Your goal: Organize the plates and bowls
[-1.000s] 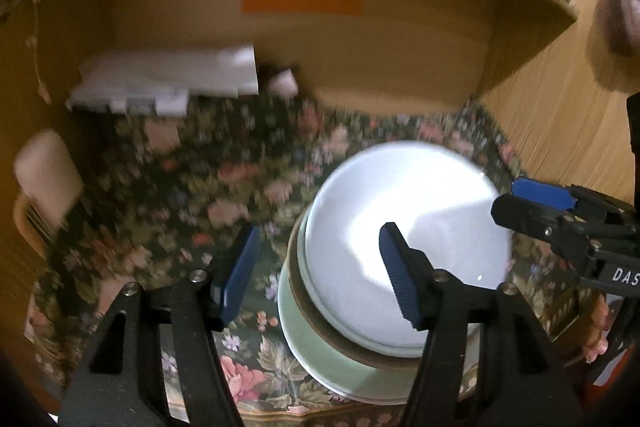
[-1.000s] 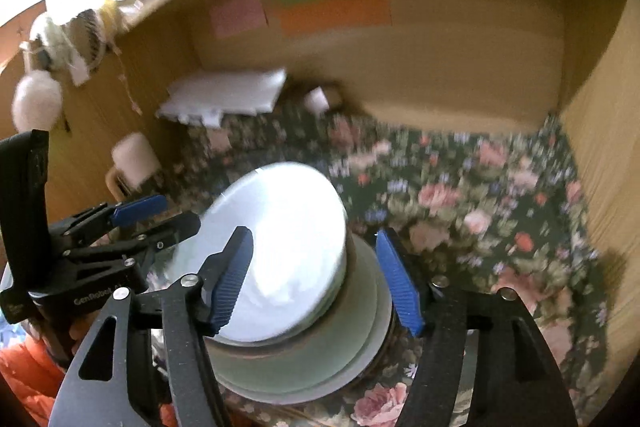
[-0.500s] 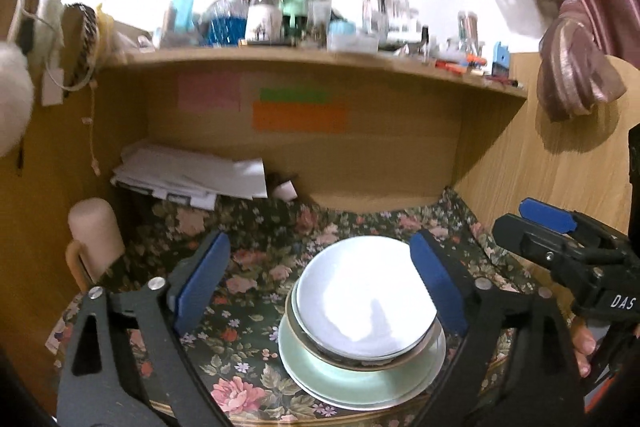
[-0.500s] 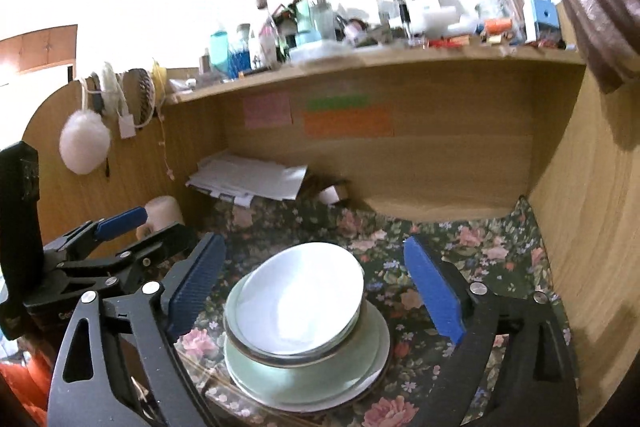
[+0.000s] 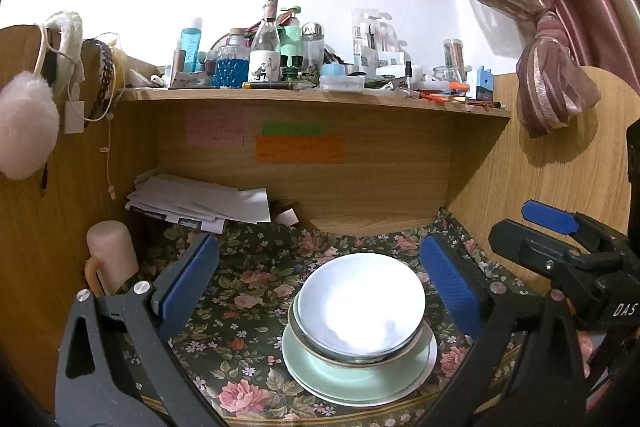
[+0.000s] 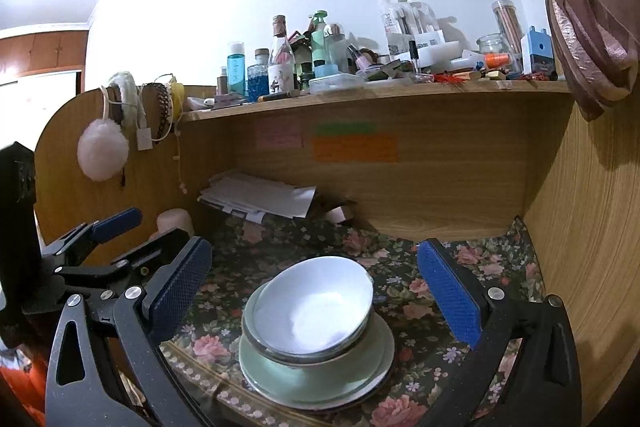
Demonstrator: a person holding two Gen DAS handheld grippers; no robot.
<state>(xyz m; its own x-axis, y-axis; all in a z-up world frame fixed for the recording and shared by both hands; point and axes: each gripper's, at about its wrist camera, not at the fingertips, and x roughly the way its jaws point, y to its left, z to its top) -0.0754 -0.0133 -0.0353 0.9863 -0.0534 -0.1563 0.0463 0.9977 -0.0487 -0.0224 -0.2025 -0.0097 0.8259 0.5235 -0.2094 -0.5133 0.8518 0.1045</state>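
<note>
- since a second ago both my claws have drawn back and up from the stack: the bowl then filled each view between the pads, and now the whole shelf alcove shows.
- my left gripper (image 5: 320,287) has its jaws wide apart and holds nothing; my right gripper (image 6: 314,291) likewise, spread and empty.
- the white bowl (image 5: 360,311) sits nested in a gold-rimmed bowl (image 5: 420,345), which rests on the pale green plate (image 5: 352,381), all on the floral cloth (image 5: 240,303) at 6 o'clock in both views.
- in the right view the white bowl (image 6: 316,303) looks tilted toward 10 o'clock, not seated flat.
- my judgement: stacking appears done; a good finish means clearing straight back, pads kept off the rims.
- risk, as i judge it: a nudge at the tilted bowl could slide it off.
- a pink cup (image 5: 112,255) stands at 9 o'clock, papers (image 5: 200,203) at 11 o'clock, well apart from the stack.
</note>
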